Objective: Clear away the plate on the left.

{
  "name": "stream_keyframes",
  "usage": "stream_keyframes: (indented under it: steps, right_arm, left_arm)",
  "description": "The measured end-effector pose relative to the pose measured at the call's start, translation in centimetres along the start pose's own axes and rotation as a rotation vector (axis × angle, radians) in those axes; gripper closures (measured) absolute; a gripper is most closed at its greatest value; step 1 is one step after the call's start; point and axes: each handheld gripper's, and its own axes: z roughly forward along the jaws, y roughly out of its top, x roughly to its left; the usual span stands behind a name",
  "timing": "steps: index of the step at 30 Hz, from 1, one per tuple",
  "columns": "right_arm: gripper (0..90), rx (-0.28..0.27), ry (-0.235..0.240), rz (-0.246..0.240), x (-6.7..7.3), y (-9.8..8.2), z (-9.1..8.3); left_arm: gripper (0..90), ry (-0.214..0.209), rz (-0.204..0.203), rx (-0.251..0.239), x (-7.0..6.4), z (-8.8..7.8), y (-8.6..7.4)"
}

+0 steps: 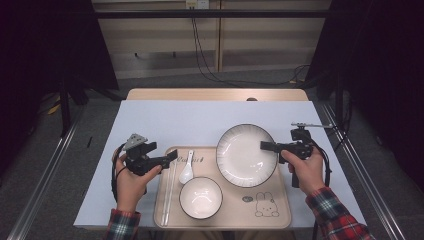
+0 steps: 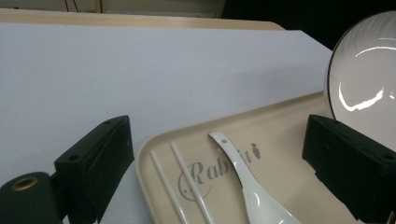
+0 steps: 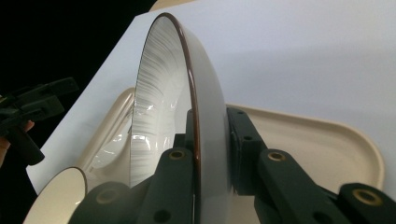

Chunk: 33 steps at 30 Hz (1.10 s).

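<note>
The plate [image 1: 246, 155] sits tilted over the tray [image 1: 280, 220], its rim pinched by the right tongs [image 1: 265, 145]; lift it level, probably slowly. Left tongs [image 1: 171, 156] gape empty above the chopsticks [image 1: 169, 192]

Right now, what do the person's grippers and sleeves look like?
Both are black, pistol-shaped handheld tools with two blocky black jaws and brass-coloured pivot pins. The left gripper carries a grey three-cornered plate on top; the right gripper has a thin grey bar sticking out above it. A black cable trails from each. The sleeves are red, dark and white plaid flannel.
</note>
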Motion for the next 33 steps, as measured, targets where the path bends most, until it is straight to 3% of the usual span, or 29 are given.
stream_keyframes:
  steps: [25,33]
  right_arm:
    - [80.6,0.065,-0.018,-0.027,-0.6,-1.4,1.2]
    - [80.6,0.081,0.007,-0.017,-0.7,-1.8,1.5]
  left_arm:
    - [8.9,0.020,-0.030,-0.009,0.6,-0.1,-0.5]
    - [8.9,0.024,-0.031,-0.003,0.5,0.0,-0.6]
